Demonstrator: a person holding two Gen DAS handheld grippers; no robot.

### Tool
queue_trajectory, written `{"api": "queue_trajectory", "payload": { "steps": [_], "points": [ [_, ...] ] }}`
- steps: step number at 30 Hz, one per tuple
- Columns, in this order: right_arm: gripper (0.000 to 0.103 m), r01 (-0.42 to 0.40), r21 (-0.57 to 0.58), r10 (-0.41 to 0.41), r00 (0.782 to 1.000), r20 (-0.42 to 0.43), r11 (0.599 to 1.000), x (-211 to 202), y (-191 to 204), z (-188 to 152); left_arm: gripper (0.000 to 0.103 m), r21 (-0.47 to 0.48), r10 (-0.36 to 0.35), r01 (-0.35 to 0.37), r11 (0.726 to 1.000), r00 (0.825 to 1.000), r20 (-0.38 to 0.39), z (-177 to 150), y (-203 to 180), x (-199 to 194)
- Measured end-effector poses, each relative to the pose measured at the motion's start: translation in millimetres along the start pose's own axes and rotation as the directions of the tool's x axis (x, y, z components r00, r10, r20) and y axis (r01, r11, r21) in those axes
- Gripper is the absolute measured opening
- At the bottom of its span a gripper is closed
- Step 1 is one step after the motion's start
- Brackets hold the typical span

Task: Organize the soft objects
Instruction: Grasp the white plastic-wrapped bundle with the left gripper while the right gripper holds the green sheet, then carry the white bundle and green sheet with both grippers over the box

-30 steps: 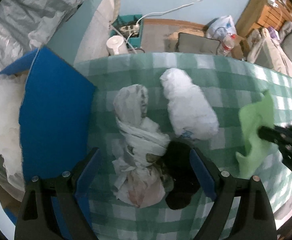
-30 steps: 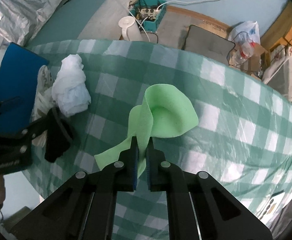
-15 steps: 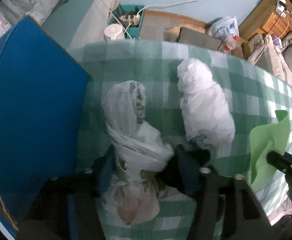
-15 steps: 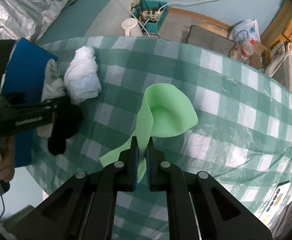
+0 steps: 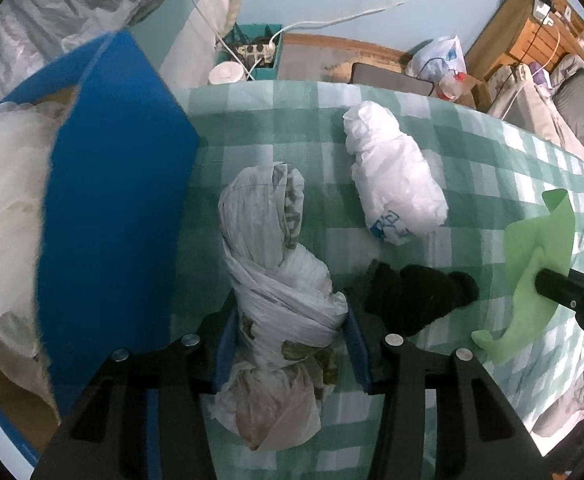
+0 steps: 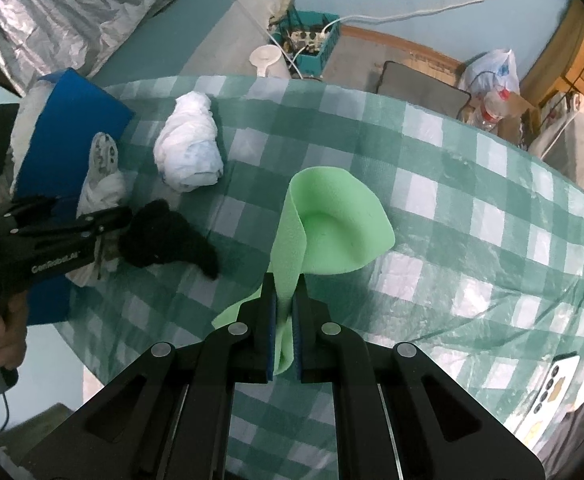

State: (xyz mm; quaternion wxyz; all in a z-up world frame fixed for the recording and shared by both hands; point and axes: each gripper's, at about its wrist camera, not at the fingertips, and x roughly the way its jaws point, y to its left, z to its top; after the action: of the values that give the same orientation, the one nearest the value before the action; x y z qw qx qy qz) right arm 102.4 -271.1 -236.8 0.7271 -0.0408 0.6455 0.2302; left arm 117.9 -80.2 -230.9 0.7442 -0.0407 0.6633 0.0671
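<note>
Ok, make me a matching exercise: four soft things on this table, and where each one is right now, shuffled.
Things:
1. green cloth
2. twisted bag
3. white bundle
4. black cloth

Places:
A. lying free on the checked table, far side
B. between the pads of the left tool, which is closing
C. clamped in the right tool
D. on the table just right of the left tool

Pairs: 1-C, 2-B, 3-A, 4-D
</note>
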Motion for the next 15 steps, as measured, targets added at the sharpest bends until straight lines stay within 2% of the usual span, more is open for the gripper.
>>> {"api": "queue_trajectory", "payload": {
  "steps": [15],
  "points": [
    [0.006, -0.008, -0.033, 0.010, 0.998, 0.064, 0.999, -36.4, 15.6, -6.7, 0.048, -0.004, -0.035, 0.035, 0.999, 0.996, 0.083, -16.6, 10.1, -54.6]
  ]
}}
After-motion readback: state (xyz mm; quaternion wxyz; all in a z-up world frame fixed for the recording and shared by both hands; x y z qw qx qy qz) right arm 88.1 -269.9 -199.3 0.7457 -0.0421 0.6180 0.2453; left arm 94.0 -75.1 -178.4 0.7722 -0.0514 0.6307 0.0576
